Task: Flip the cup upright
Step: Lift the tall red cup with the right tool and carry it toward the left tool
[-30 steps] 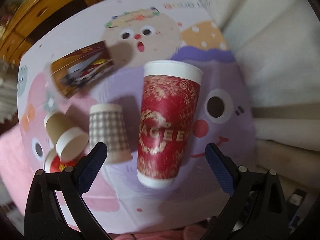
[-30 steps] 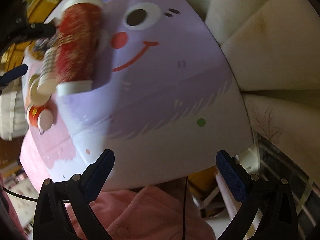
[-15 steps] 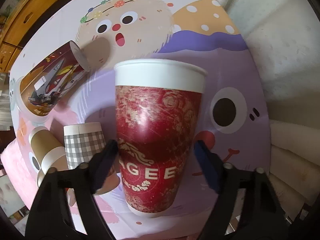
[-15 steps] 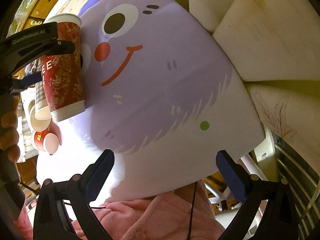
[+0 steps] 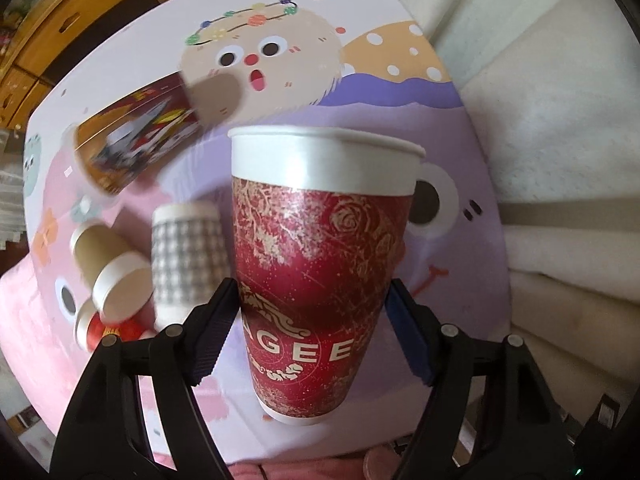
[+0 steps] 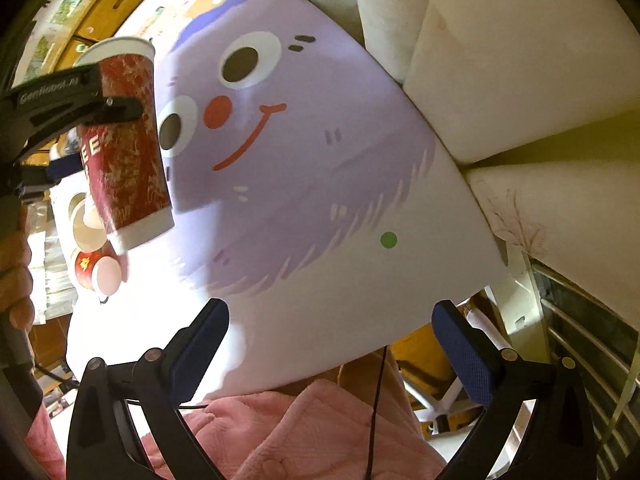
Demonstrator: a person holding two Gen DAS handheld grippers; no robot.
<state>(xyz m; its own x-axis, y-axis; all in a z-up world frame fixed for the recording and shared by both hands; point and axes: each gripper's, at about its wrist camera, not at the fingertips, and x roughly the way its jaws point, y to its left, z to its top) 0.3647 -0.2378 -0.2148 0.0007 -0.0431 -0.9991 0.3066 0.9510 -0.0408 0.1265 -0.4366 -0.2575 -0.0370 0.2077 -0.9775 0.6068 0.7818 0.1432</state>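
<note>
A tall red paper cup (image 5: 320,272) with gold print and a white rim stands mouth-up between the fingers of my left gripper (image 5: 312,332), which is shut on its lower body. In the right wrist view the same cup (image 6: 124,148) hangs tilted above the cartoon mat (image 6: 320,168), clear of the surface, held by the left gripper. My right gripper (image 6: 330,350) is open and empty over the mat's near white edge.
A cup with a colourful print (image 5: 136,140) lies on its side at the back left. A checked cup (image 5: 184,256) stands mouth-down. A brown cup (image 5: 108,268) and a small red cup (image 5: 108,326) lie at the left. White cushions (image 5: 560,120) border the right.
My left gripper moved in around the red cup, shut on it and lifted it off the mat. The right gripper stayed open near the mat's edge.
</note>
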